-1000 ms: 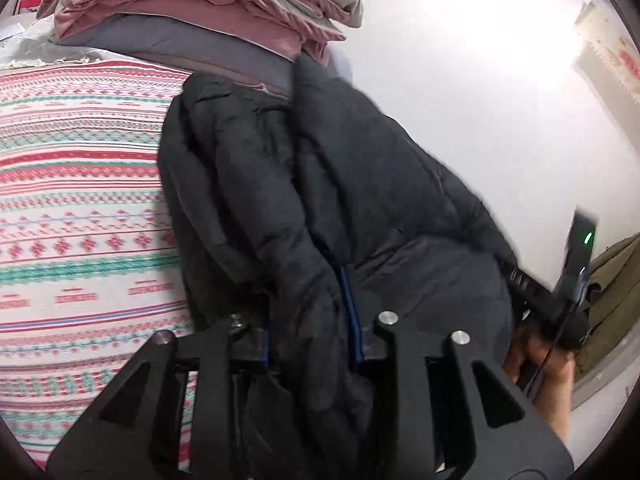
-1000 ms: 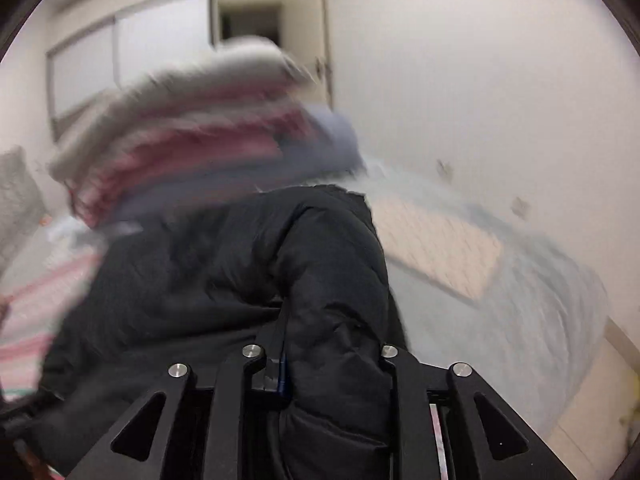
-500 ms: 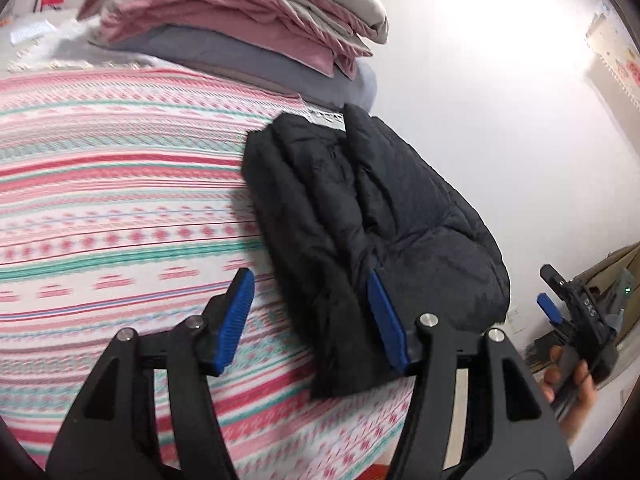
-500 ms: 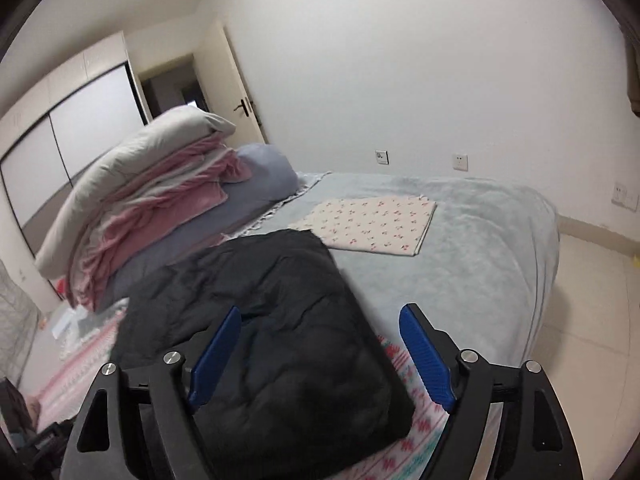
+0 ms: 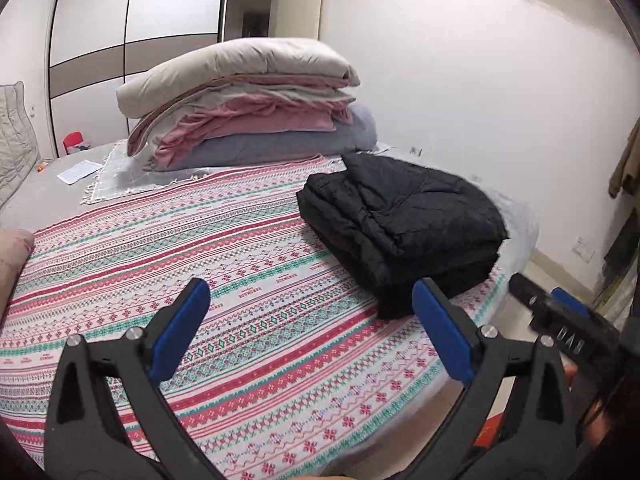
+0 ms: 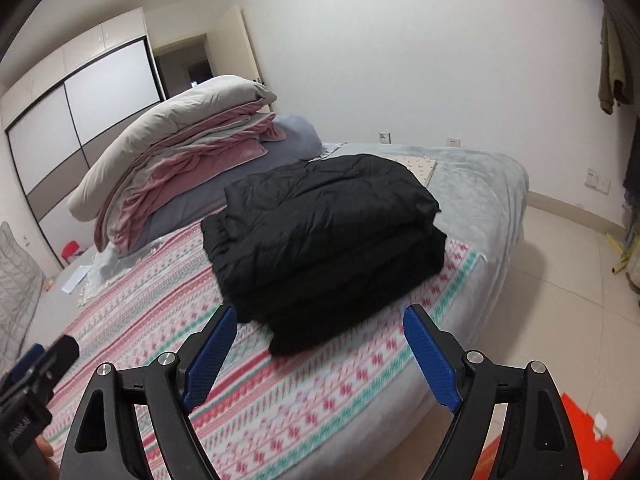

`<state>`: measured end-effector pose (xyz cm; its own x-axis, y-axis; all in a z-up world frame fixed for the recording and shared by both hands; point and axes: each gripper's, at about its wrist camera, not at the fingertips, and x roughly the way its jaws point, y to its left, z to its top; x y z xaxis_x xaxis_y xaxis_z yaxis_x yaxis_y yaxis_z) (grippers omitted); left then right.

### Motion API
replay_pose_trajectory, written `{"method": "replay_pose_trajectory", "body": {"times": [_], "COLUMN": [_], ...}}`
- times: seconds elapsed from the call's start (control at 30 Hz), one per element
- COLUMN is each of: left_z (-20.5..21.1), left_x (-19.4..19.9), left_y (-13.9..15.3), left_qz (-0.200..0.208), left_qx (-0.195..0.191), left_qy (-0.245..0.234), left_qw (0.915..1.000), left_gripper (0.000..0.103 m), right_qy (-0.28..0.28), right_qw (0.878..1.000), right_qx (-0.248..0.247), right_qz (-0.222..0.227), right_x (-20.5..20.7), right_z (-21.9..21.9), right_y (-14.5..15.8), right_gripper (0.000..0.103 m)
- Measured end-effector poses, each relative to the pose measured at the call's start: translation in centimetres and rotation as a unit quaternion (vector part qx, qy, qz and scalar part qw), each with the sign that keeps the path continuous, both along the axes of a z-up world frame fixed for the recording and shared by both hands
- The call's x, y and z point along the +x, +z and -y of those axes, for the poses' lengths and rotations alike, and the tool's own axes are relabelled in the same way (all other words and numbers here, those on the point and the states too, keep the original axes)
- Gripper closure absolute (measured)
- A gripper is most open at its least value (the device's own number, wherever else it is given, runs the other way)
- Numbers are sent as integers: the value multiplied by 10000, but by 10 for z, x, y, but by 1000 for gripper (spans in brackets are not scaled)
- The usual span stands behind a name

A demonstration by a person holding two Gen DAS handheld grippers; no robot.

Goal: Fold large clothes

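A black padded jacket lies folded into a thick block on the striped bed cover, near the bed's right corner. It also shows in the right wrist view. My left gripper is open and empty, held back above the cover, short of the jacket. My right gripper is open and empty, just in front of the jacket's near edge. The right gripper's body shows at the right in the left wrist view, and the left gripper's body at the lower left in the right wrist view.
A stack of folded quilts sits at the head of the bed. A small patterned cloth lies behind the jacket. The tiled floor runs right of the bed; clothes hang on the wall. A wardrobe stands behind.
Both grippers were shut on the jacket a second ago. They let go, opened and drew back from the bed; the jacket now lies folded on the cover.
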<state>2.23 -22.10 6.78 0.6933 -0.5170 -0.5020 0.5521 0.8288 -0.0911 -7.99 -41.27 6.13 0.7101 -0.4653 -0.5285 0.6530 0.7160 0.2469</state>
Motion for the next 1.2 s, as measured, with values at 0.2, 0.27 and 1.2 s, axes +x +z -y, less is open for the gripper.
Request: {"method": "replay_pose_trajectory", "body": {"times": [0.2, 0.27, 1.2], "left_z": [-2, 0, 35], "left_x": [-6, -9, -11], "left_y": [-1, -2, -32], "left_qz": [-37, 7, -63], "left_qx": [25, 119, 259], "left_qy": [-239, -311, -442], "left_qw": [9997, 9994, 9987], "left_gripper": [2, 2, 1], "right_qy": [-150, -194, -939], "right_qw": [9973, 9961, 9871], "right_qx": [-720, -847, -1281], "right_qz": [80, 127, -175], "right_x": [-20, -26, -34], "right_z": [-41, -48, -12], "right_y": [28, 30, -21], "right_gripper": [8, 5, 3]}}
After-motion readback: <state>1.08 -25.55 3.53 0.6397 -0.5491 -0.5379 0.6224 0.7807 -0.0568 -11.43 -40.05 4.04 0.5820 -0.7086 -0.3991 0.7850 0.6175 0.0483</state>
